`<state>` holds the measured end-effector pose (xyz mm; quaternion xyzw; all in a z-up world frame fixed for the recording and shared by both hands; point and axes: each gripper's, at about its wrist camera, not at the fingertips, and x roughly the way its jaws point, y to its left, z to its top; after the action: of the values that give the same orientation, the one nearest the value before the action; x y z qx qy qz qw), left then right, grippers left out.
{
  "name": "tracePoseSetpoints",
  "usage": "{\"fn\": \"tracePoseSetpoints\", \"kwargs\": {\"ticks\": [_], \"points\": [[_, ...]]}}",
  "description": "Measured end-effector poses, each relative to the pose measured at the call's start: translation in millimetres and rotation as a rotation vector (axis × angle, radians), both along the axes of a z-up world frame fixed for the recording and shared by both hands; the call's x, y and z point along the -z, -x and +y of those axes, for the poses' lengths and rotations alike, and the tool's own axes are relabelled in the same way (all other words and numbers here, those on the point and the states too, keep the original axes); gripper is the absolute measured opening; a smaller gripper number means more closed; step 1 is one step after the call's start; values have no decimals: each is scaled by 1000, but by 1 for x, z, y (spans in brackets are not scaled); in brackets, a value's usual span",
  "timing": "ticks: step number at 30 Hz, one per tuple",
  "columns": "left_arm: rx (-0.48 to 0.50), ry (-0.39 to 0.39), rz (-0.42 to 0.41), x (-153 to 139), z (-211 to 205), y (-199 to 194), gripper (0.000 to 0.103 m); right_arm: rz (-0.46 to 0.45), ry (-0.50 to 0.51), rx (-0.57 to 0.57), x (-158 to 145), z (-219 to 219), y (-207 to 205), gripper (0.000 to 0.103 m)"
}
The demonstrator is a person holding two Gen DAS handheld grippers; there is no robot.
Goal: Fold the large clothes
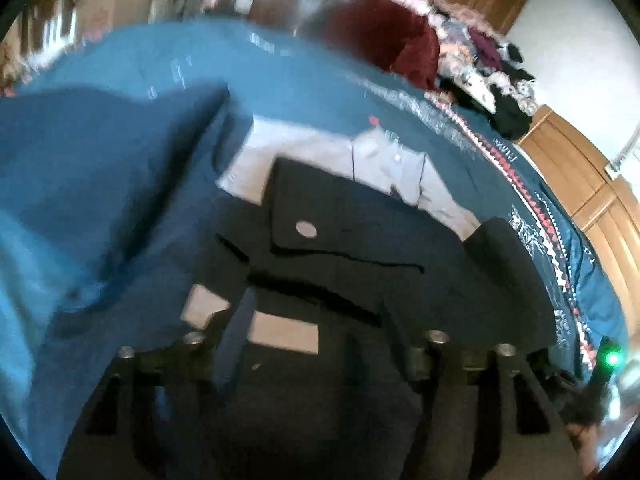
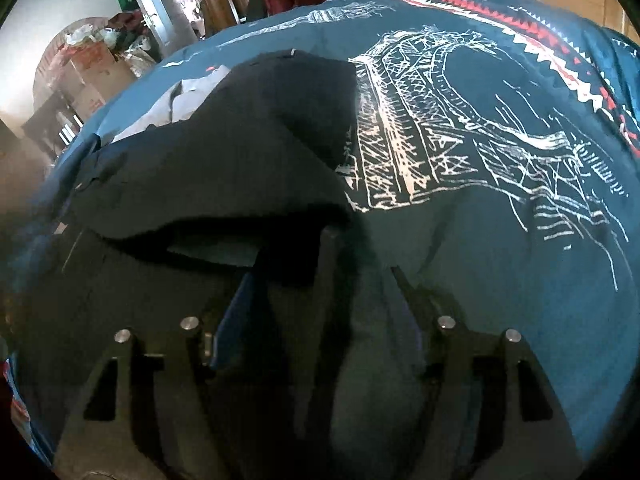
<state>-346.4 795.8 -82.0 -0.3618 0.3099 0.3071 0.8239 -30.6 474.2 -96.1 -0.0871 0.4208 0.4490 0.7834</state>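
A dark garment point(image 1: 360, 216) lies on the blue bedspread point(image 1: 120, 184), with pale grey lining point(image 1: 320, 152) showing beyond it and a flap with a round button point(image 1: 306, 229) on top. My left gripper point(image 1: 316, 304) hovers low over this garment. Its fingers stand apart, dark cloth lies under and between them, and the picture is blurred. In the right wrist view the same garment point(image 2: 240, 140) ends in a folded edge. My right gripper point(image 2: 324, 268) stands open astride that edge, and its pads do not press the cloth.
The bedspread has a white bridge print point(image 2: 440, 120) and a red and white zigzag border point(image 2: 560, 64). A dark red cloth point(image 1: 400, 40) and a heap of clothes point(image 1: 488, 64) lie at the bed's far side. Wooden cupboards point(image 1: 580, 168) stand beyond, and cardboard boxes point(image 2: 100, 68) by a doorway.
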Motion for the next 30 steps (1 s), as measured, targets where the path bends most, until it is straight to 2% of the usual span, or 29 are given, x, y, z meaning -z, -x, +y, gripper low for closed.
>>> {"fn": "tracePoseSetpoints", "kwargs": {"ticks": [1, 2, 3, 5, 7, 9, 10, 11, 13, 17, 19, 21, 22, 23, 25, 28, 30], "points": [[-8, 40, 0, 7, 7, -1, 21, 0, 1, 1, 0, 0, 0, 66], [-18, 70, 12, 15, 12, -4, 15, -1, 1, 1, 0, 1, 0, 66], [-28, 76, 13, 19, 15, -6, 14, -1, 1, 2, 0, 1, 0, 66], [-49, 42, 0, 16, 12, -9, 11, -1, 0, 3, 0, 1, -1, 66], [-58, 17, 2, 13, 9, -12, 11, -1, -1, 2, 1, 1, -1, 66], [-78, 44, 9, 16, 11, -11, 12, -3, 3, -1, 3, 2, -1, 67], [-95, 67, 2, 18, 12, -8, 16, -7, 6, 0, 3, 2, -1, 67], [-103, 71, 0, 18, 12, -7, 24, -9, 7, 0, 3, 2, 0, 67], [-123, 59, 6, 19, 12, -2, 34, -12, 5, 1, 3, 2, 0, 67], [-151, 69, -8, 21, 16, 2, 39, -11, 2, 1, 4, 2, -1, 67], [-157, 65, -9, 21, 17, -1, 38, -10, 1, 1, 4, 1, -2, 67], [-149, 54, -13, 21, 19, -3, 24, -12, 0, 1, 4, 1, -1, 67], [-153, 38, -10, 20, 19, -4, 1, -13, -1, 1, 4, 1, -2, 67], [-152, 14, -11, 14, 17, -5, 1, -15, -3, 4, 4, 1, -1, 66], [-139, -83, -28, -10, 8, -10, 1, -14, -12, 17, 3, -3, -3, 62], [-130, -247, -100, -62, -5, -8, 1, 1, -28, 33, 3, -8, -5, 58], [-168, -263, -85, -69, 12, 3, 1, 7, -31, 39, 4, -9, -6, 55]]}}
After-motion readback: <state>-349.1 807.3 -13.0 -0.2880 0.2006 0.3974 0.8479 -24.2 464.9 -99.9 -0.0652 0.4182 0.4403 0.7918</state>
